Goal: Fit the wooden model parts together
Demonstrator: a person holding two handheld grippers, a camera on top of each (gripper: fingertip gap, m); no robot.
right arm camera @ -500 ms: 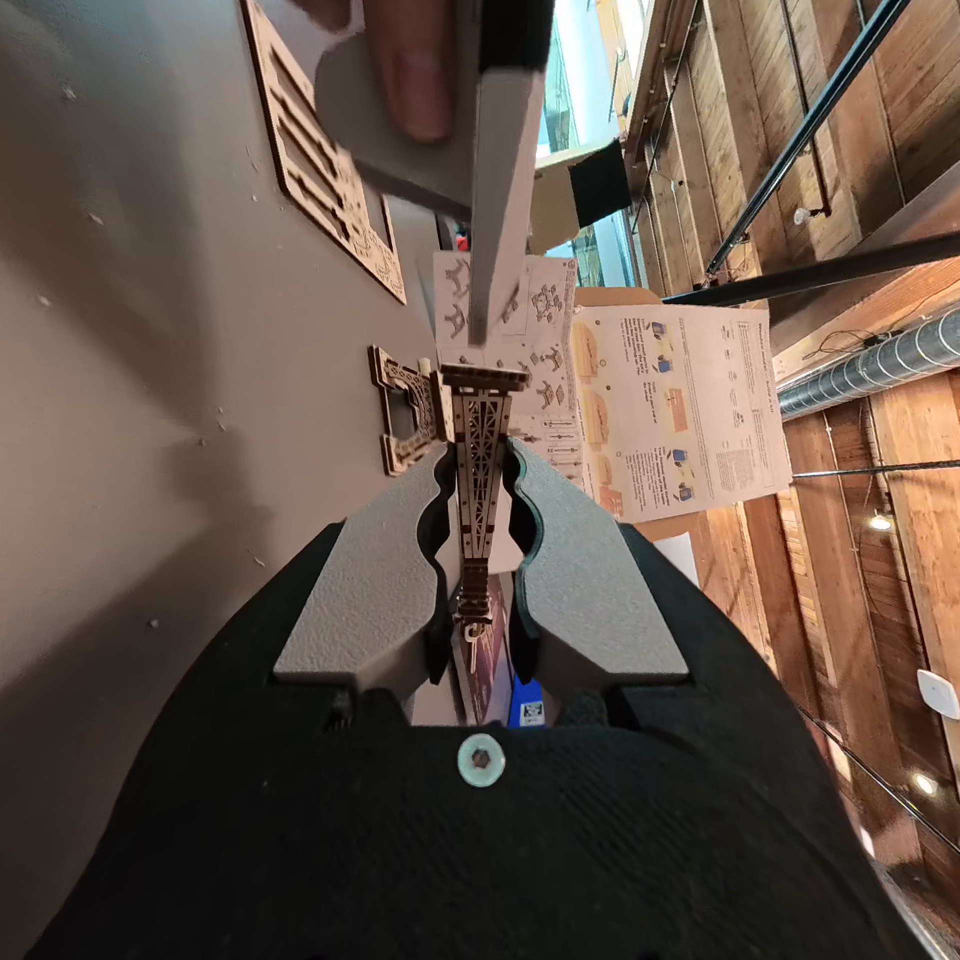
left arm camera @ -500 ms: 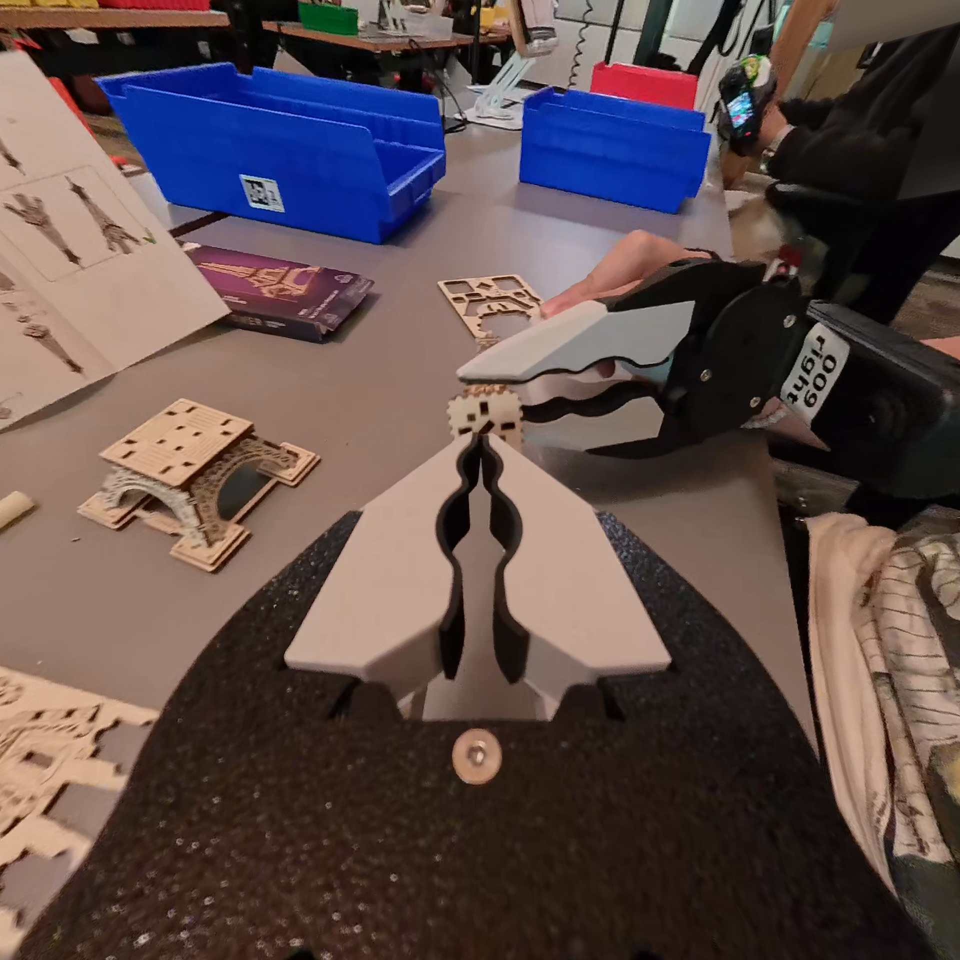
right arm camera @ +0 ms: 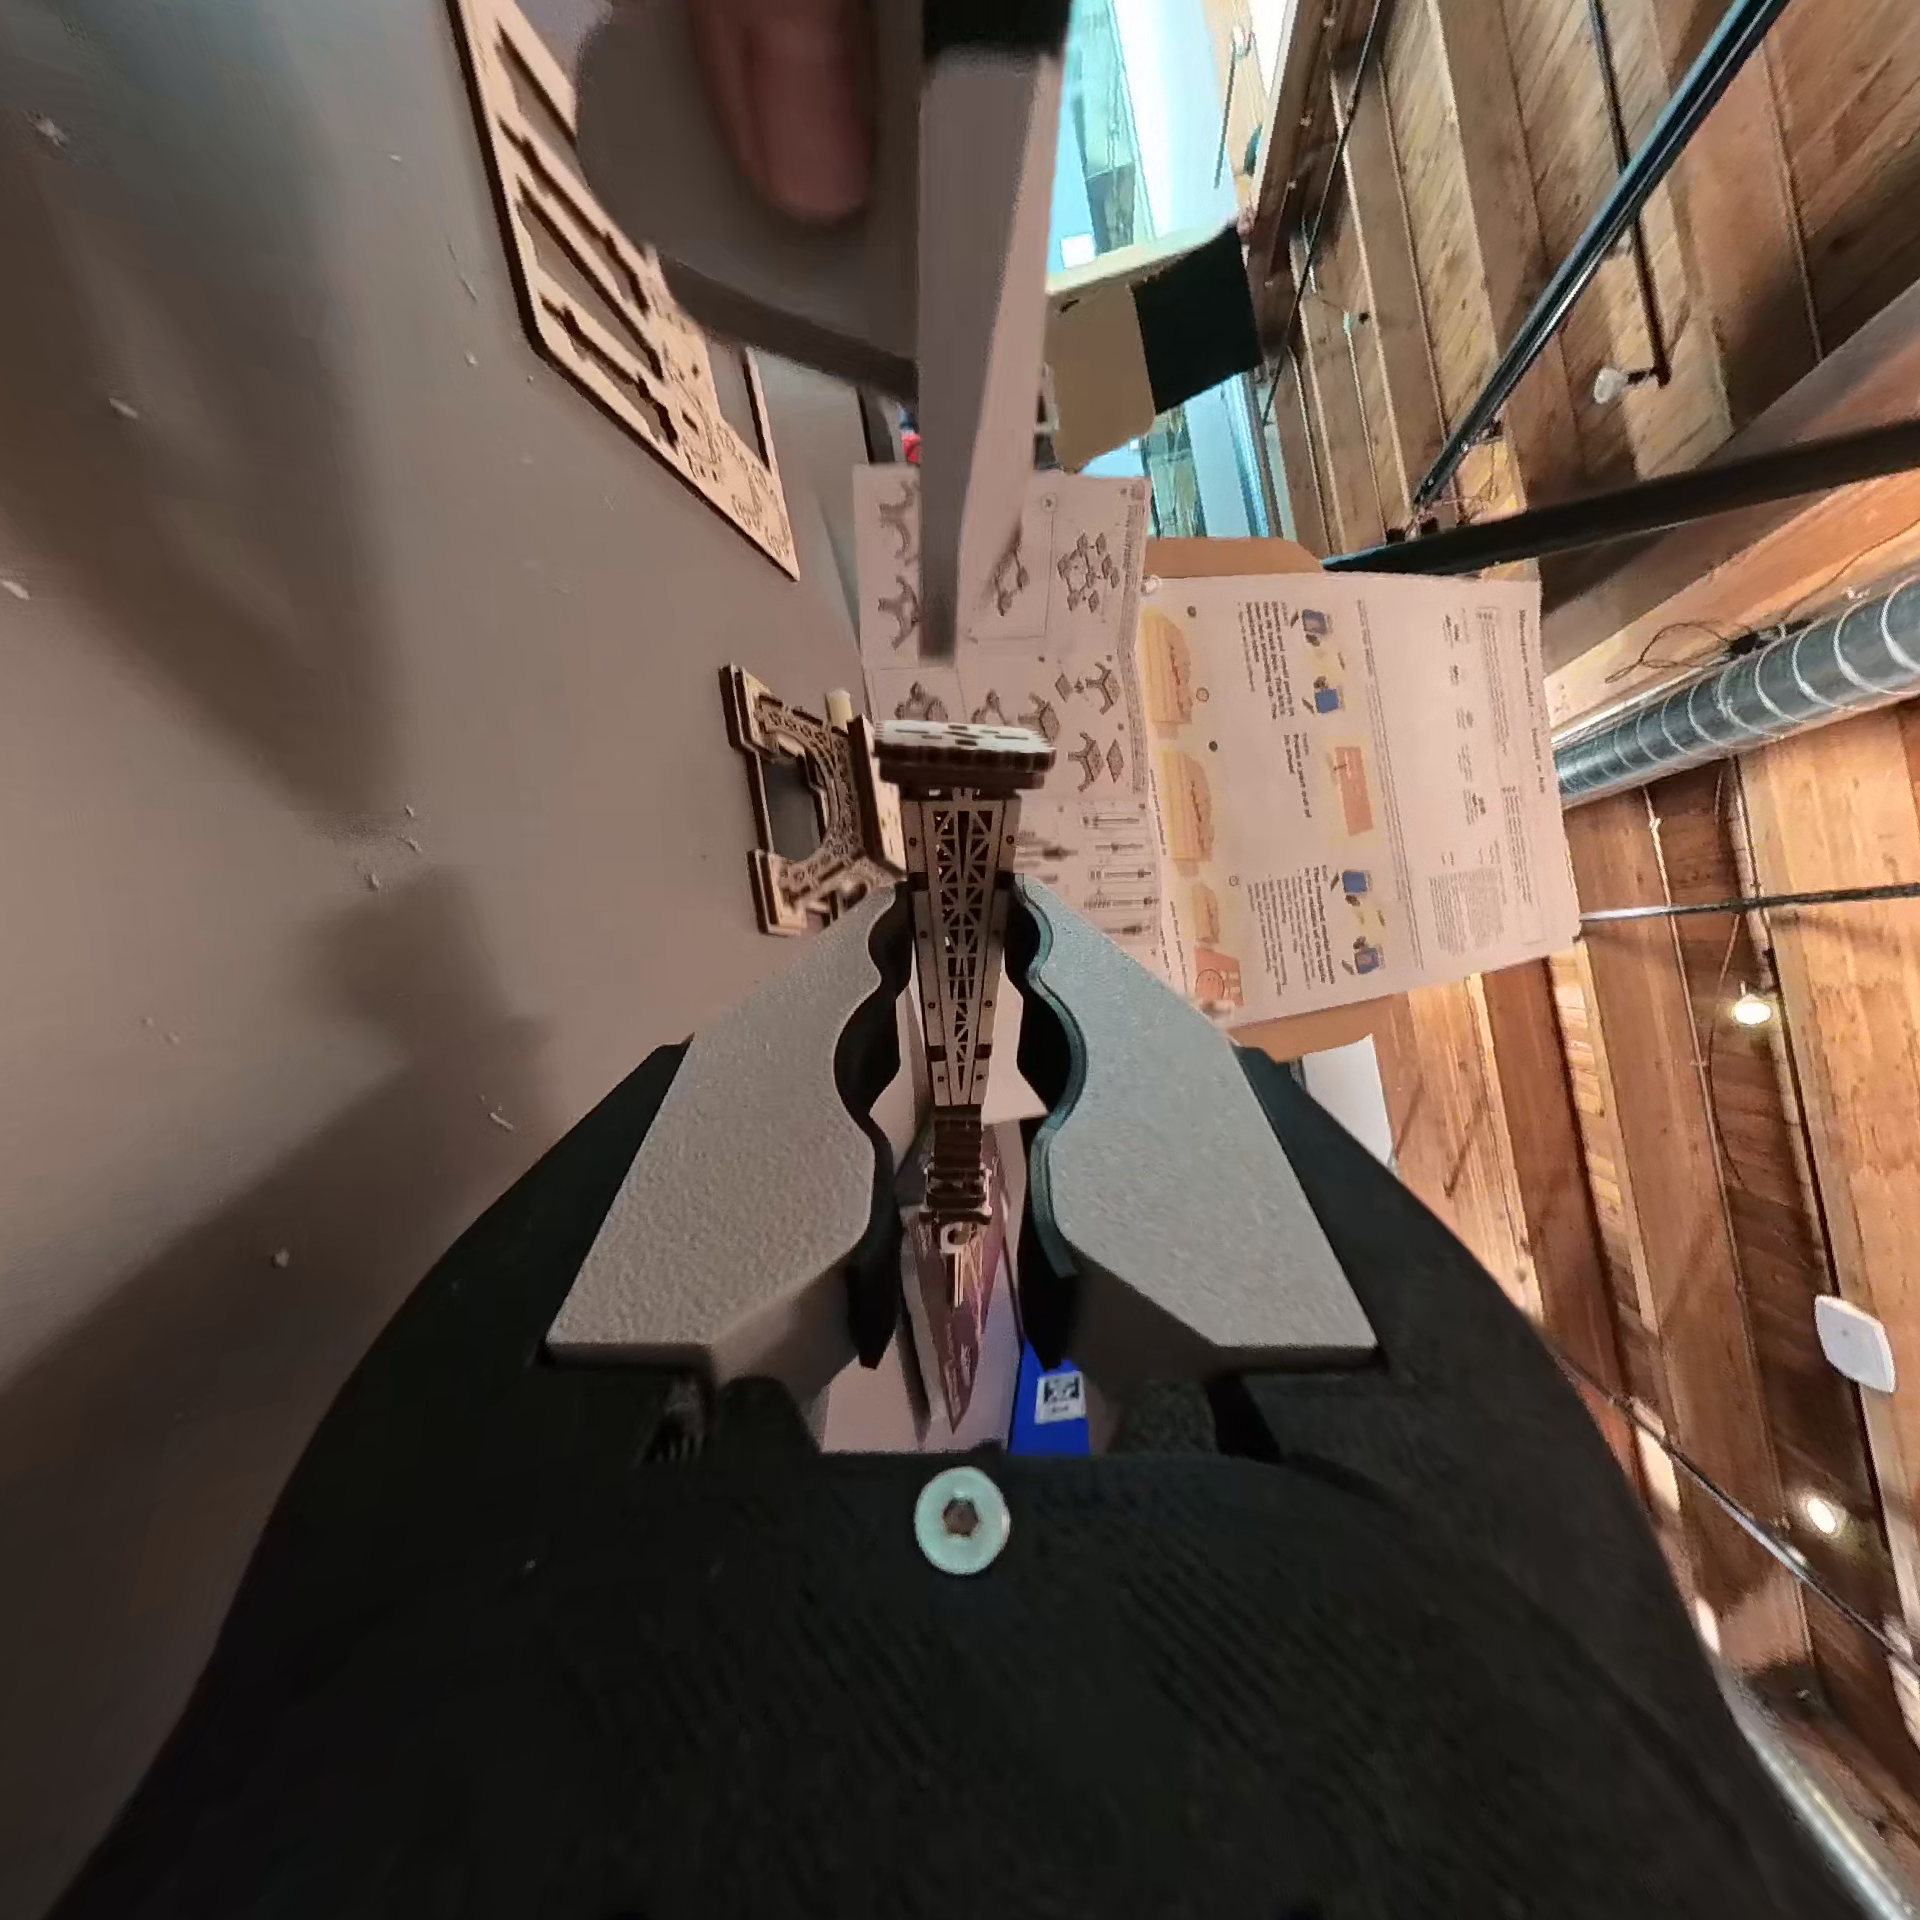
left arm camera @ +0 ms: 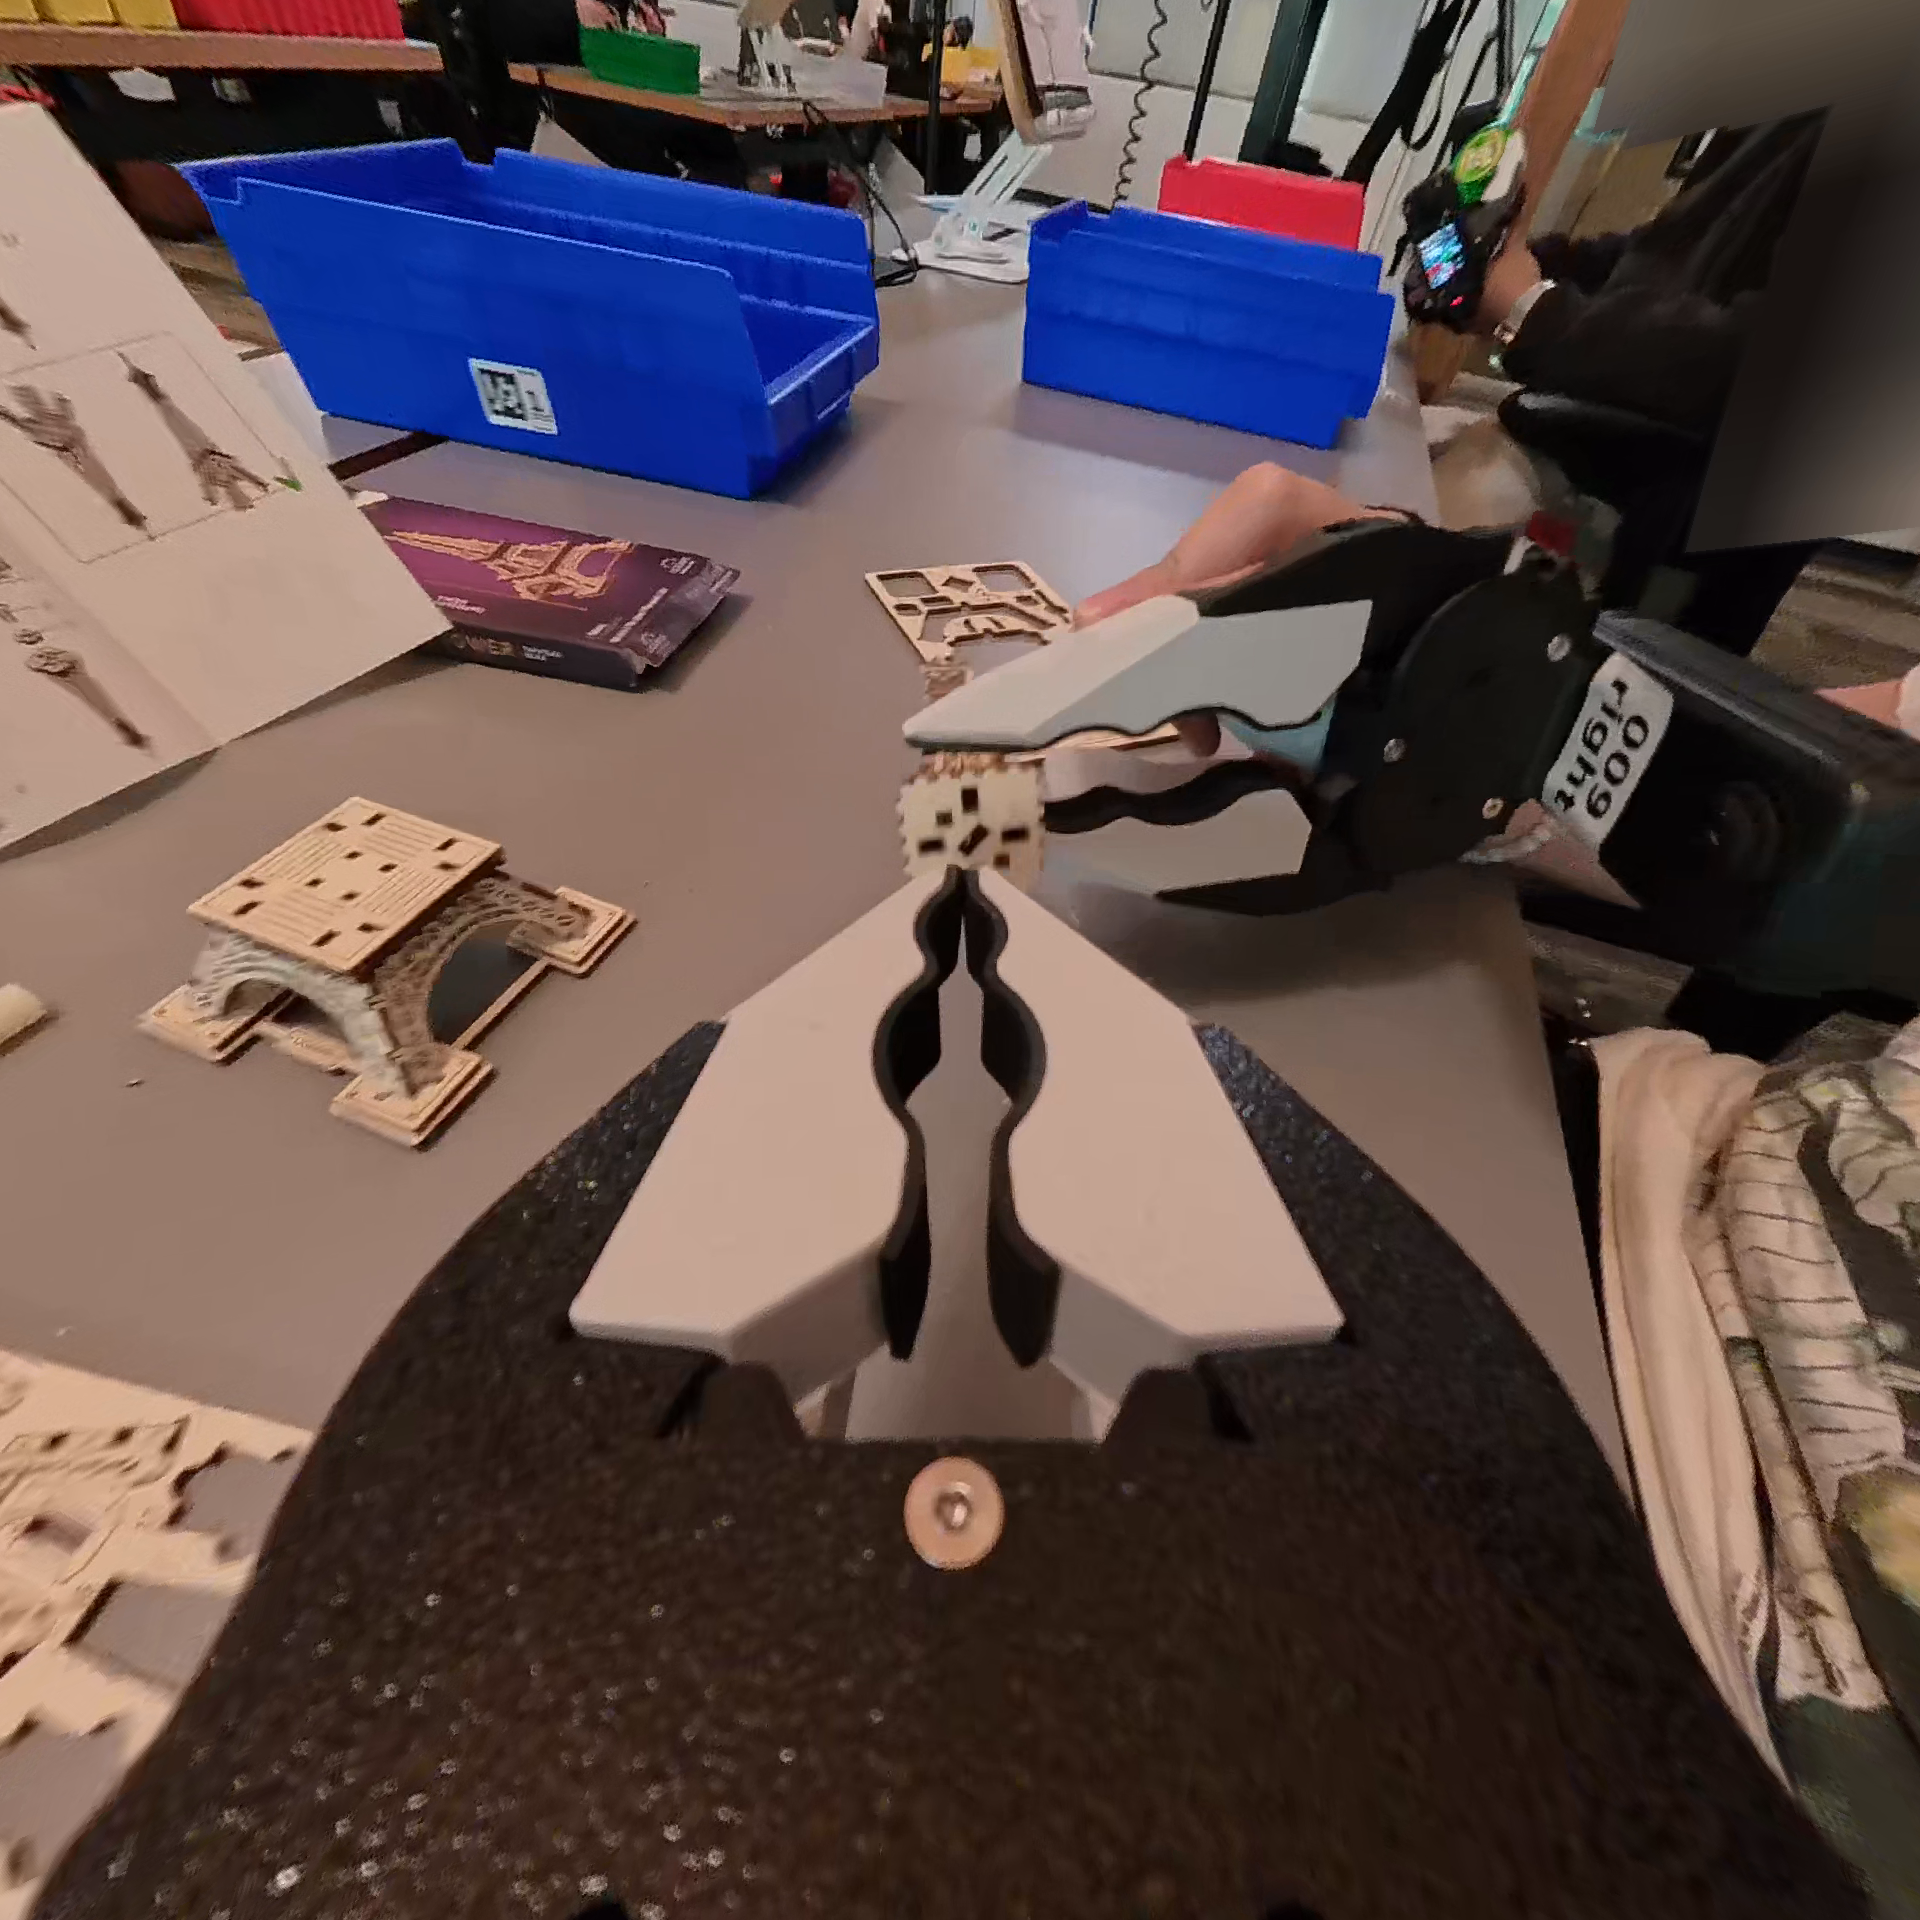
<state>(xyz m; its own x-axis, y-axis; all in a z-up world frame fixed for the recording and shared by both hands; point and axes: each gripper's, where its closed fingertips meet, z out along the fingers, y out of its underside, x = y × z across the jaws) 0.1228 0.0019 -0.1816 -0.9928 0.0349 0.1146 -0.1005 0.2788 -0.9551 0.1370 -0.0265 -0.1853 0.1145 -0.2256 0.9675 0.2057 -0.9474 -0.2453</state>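
My right gripper [right arm camera: 961,894] is shut on a slim wooden lattice tower section [right arm camera: 961,935] and holds it sideways above the table. The section's square slotted platform [left arm camera: 971,831] faces my left gripper [left arm camera: 961,883]. My left gripper is shut and empty, with its tips just short of that platform. In the right wrist view its finger [right arm camera: 977,416] comes in from the top, with a small gap to the platform [right arm camera: 966,743]. The arched wooden tower base [left arm camera: 384,935] stands on the table [left arm camera: 675,790] to the left and also shows in the right wrist view [right arm camera: 810,800].
Two blue bins [left arm camera: 540,301] [left arm camera: 1205,312] stand at the back. An instruction sheet [left arm camera: 135,520] leans at the left beside a purple package [left arm camera: 561,603]. Punched-out part sheets lie mid-table [left arm camera: 966,613] and near left [left arm camera: 94,1538]. A person's dark sleeve [left arm camera: 1621,312] is at the right. The grippers are tip to tip, or close to it. The purple package [left arm camera: 561,603] is about 25 cm from both grippers' fingertips.
Almost nothing has moved. In the right wrist view the left gripper's tip stands slightly farther from the platform than before.
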